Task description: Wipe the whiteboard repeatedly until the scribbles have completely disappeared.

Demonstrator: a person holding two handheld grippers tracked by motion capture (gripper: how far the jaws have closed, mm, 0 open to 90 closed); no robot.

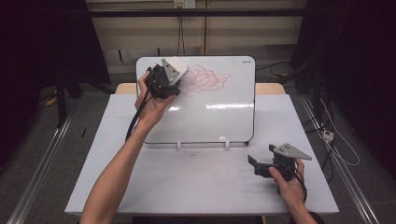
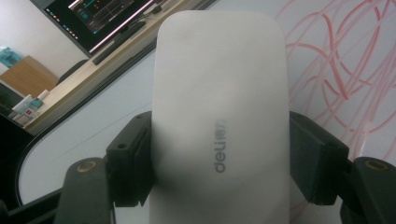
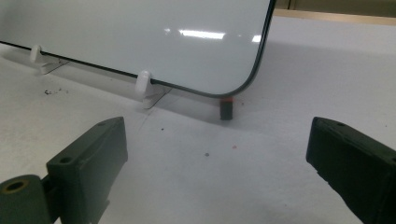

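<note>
While left gripper (image 1: pixel 167 77) clamps the eraser (image 2: pixel 219 116) at the whiteboard (image 1: pixel 224 93):
Light, stiff, smooth shell (slippery); pads grip its long sides, scribble (image 1: pixel 205 79) just beyond. Right gripper (image 1: pixel 264 161) wide, empty.

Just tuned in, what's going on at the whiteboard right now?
The person's left tool is shut on a white eraser, held against the upper left of the propped whiteboard, right beside the red scribbles that remain on it. The right tool rests open and empty on the table near the board's lower right corner.
</note>
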